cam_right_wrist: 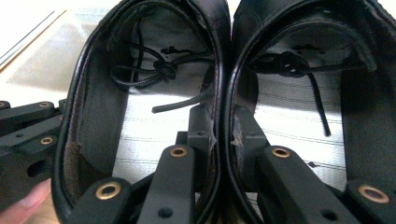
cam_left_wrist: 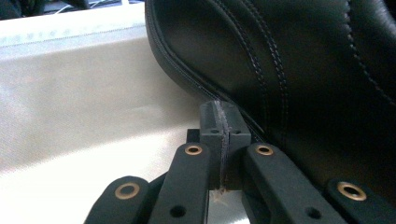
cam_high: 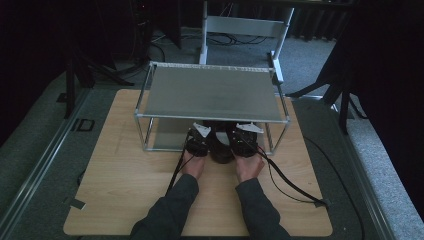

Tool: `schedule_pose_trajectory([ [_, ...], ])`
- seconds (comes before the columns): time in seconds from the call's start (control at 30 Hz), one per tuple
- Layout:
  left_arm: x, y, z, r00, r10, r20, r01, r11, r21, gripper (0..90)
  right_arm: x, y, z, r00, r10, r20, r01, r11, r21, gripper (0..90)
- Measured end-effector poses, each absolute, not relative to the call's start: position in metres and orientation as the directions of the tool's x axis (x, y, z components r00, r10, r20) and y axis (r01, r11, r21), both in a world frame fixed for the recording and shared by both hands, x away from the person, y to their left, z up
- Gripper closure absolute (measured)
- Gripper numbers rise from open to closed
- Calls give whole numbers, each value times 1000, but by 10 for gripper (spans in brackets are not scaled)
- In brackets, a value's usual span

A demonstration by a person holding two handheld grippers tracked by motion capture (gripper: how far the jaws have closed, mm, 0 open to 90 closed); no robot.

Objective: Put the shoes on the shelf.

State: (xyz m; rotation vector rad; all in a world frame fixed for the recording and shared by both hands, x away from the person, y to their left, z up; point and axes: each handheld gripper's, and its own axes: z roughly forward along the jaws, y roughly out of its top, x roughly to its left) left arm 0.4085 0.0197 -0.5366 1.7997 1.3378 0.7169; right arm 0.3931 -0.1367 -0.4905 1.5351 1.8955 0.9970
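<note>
A pair of black leather shoes (cam_high: 220,148) stands on the lower level of a metal rack (cam_high: 210,92), between my two hands. The right gripper (cam_right_wrist: 223,126) has one jaw inside each shoe and is shut on their two touching inner walls. Laces lie loose inside the left shoe (cam_right_wrist: 93,93) and the right shoe (cam_right_wrist: 359,93). My left gripper (cam_left_wrist: 220,115) is shut, pads together with nothing between them, just beside the stitched outer side of a shoe (cam_left_wrist: 289,60). From above, the left gripper (cam_high: 198,137) and the right gripper (cam_high: 245,136) flank the pair.
The rack's grey top shelf overhangs both grippers, and its thin posts (cam_high: 148,132) stand to either side. It sits on a wooden table (cam_high: 125,175). Black cables (cam_high: 290,185) trail across the table on the right. A white frame (cam_high: 245,25) stands behind.
</note>
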Motion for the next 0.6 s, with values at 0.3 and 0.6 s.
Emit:
schedule_pose_trajectory([
  [0.3, 412, 7, -537, 228, 972, 61, 488, -168, 857, 900, 397, -130, -497, -234, 972, 19, 561, 119, 819, 802],
  [0.6, 419, 1, -539, 208, 977, 54, 479, -149, 865, 900, 404, -131, -498, -224, 975, 5, 544, 121, 830, 802],
])
